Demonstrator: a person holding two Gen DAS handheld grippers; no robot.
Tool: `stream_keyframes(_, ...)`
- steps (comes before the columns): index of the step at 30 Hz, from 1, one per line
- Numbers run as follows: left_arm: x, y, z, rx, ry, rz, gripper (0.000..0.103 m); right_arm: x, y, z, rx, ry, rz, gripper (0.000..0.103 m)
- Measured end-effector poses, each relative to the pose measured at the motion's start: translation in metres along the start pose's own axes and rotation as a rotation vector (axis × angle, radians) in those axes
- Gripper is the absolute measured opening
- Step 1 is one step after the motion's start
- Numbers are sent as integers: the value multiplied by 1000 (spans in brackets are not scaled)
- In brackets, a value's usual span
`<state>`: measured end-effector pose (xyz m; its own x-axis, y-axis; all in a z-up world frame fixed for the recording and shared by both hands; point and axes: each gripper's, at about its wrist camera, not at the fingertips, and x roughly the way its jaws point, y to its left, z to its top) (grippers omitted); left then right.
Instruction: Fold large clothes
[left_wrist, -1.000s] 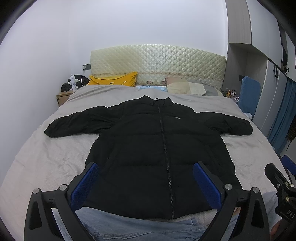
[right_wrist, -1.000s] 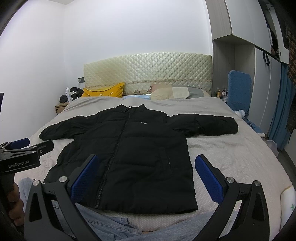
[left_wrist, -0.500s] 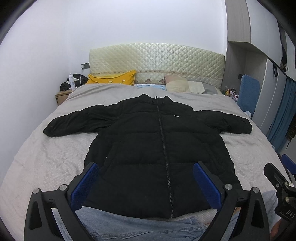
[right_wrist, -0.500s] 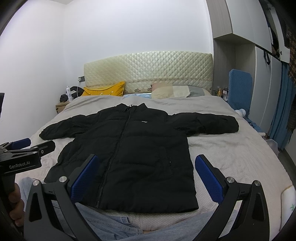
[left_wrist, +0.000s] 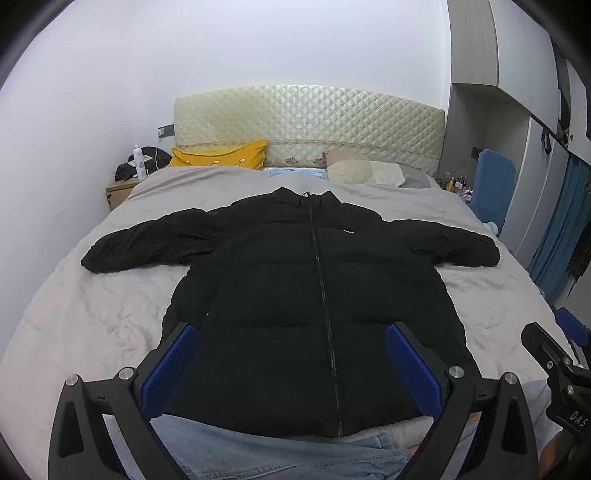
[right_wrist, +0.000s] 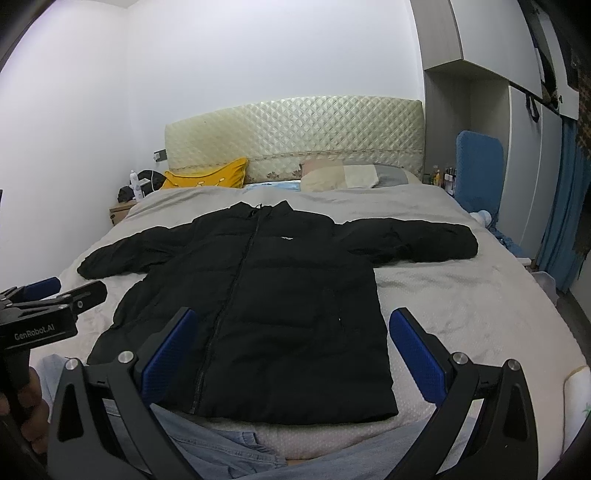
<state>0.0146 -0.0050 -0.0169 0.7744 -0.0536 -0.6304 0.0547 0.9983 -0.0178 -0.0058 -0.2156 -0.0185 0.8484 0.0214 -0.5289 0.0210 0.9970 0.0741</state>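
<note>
Little has moved since a second ago; both views sit slightly higher. Black puffer jacket (left_wrist: 317, 302) lies flat on the bed (left_wrist: 92, 317), zipped, sleeves spread. Bulky, soft, slippery shell: take a sleeve cuff. Left gripper (left_wrist: 291, 354) and right gripper (right_wrist: 291, 339) spread wide, empty, above the jacket hem.

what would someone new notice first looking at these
A big black puffer jacket lies zipped and spread flat, sleeves out, across the middle of the grey bed. In the foreground, the left tool and right tool hang open above its hem. At the head of the bed, a yellow pillow leans on the quilted cream headboard.
</note>
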Motion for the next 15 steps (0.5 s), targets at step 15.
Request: stream_keyframes(15,30,-6,48,57,-59,-30,103,20,-19,42,-2,-53,-26,103)
